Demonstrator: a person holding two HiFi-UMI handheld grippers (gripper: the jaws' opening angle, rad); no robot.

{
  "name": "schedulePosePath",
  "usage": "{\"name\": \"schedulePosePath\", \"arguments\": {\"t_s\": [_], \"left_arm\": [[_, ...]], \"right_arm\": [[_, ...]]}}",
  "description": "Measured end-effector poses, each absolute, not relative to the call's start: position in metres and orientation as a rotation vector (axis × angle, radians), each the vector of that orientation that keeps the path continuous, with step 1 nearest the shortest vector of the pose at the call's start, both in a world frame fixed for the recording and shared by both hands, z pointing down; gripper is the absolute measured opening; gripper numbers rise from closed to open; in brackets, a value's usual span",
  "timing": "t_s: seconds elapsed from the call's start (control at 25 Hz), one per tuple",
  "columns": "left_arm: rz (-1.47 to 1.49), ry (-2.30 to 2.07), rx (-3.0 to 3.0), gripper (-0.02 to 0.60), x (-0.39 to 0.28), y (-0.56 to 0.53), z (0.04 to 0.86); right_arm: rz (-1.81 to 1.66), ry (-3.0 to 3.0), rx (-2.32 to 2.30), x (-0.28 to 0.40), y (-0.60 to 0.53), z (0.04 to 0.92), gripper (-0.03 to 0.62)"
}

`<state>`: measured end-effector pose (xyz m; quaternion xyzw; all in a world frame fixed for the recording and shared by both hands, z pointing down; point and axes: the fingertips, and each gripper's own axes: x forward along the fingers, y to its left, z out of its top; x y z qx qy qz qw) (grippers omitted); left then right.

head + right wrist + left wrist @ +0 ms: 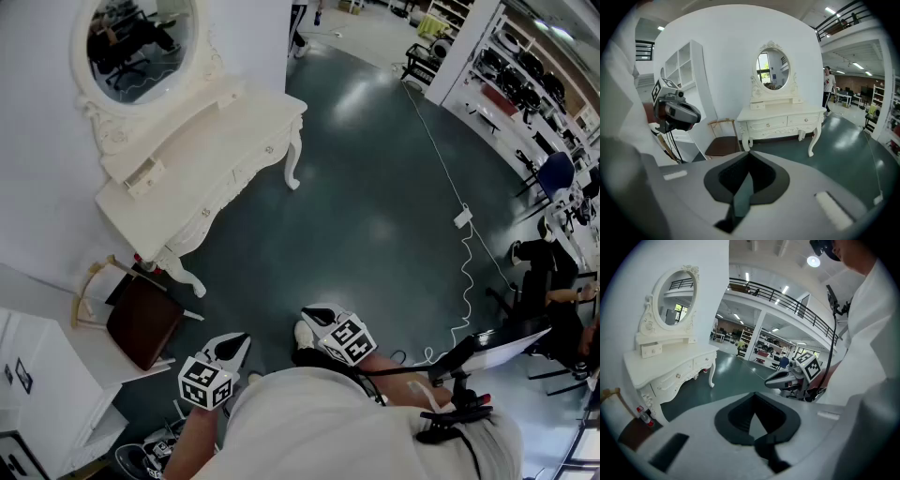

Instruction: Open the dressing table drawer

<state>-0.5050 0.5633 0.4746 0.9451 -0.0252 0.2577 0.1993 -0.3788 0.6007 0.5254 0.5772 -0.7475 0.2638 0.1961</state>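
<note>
- The dressing table (220, 141) is standing against the white wall at about 11 o'clock in the head view, well apart from both grippers.
- Its drawers (780, 123) are sitting flush in the front rail, all closed, with their small knobs showing.
- An oval mirror (141, 37) is rising from the back of the worktop.
- A brown chair (142, 321) is standing at about 8 o'clock, just beside the dressing table's near leg.
- The left gripper (234, 345) is hanging at about 7 o'clock, close to the person's body and tilting down toward the floor; in its own view its fingers (740, 425) are lying together with nothing between them.
- The right gripper (314, 313) is hanging at about 6 o'clock, also tilting down; its fingers (761, 180) are fully closed on nothing.
- In the right gripper view the dressing table is facing the fingers from about 12 o'clock, across bare green floor.
- A white cable (464, 272) is trailing over the floor at about 3 o'clock.
</note>
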Motion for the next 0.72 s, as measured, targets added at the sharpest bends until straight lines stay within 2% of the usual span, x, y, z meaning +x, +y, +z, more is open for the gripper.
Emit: {"name": "schedulePosePath", "arguments": {"t_s": [0.6,0.72], "left_arm": [[0.712,-0.104,2.692,0.003,-0.307,0.521,0.456],[0.724,-0.113,2.683,0.003,-0.293,0.508,0.456]], "right_arm": [[0.652,-2.142,1.609,-0.194,0.546,0.525,0.002],[0.680,-2.141,1.613,-0.174,0.530,0.533,0.040]]}}
